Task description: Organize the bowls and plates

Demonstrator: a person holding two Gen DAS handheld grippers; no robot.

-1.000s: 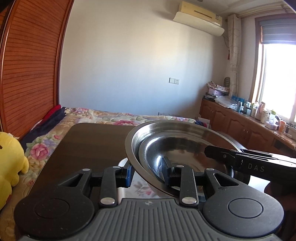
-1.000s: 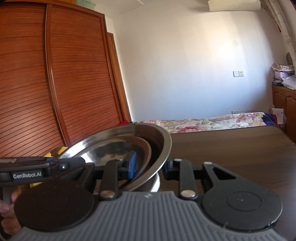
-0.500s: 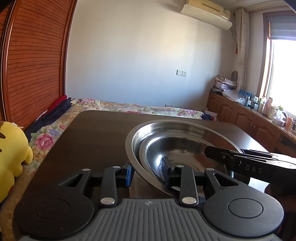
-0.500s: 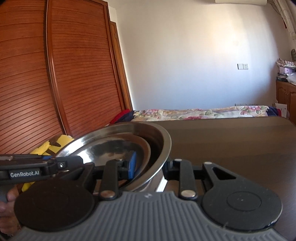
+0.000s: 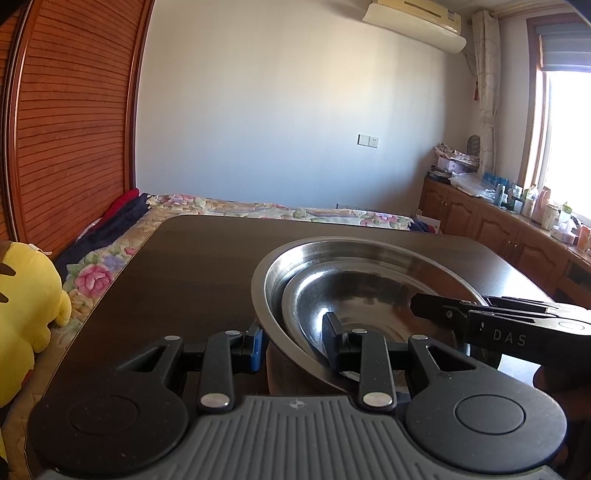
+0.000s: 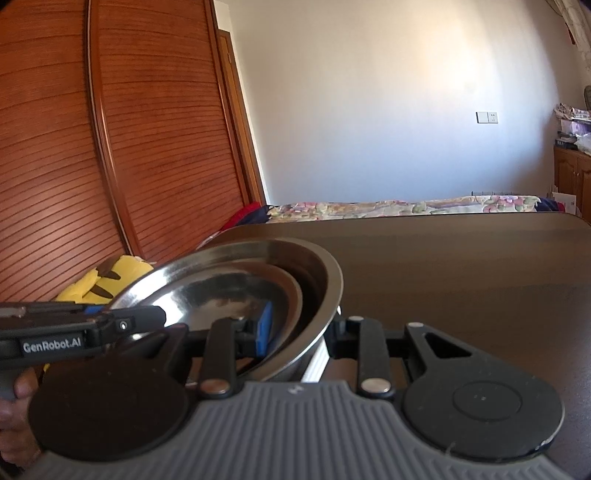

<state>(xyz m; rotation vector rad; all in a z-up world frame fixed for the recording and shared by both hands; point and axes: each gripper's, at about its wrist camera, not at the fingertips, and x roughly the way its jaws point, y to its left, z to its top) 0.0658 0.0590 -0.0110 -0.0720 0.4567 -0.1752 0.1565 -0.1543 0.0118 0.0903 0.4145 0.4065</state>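
Stacked shiny steel bowls (image 5: 354, 295), gripped on opposite rims by left tool (image 5: 293, 341) and right tool (image 6: 301, 330), have sunk closer to the dark wooden tabletop (image 5: 192, 266) over the past second; set-down looks imminent. Legible on the tools: "DAS", "GenRobot.AI".

Dark brown wooden table (image 5: 207, 266); floral-patterned bedspread (image 5: 280, 210) behind; yellow plush toy (image 5: 26, 295) beside; slatted reddish wooden wardrobe doors (image 6: 74, 155); white wall-mounted air conditioner (image 5: 413, 14).
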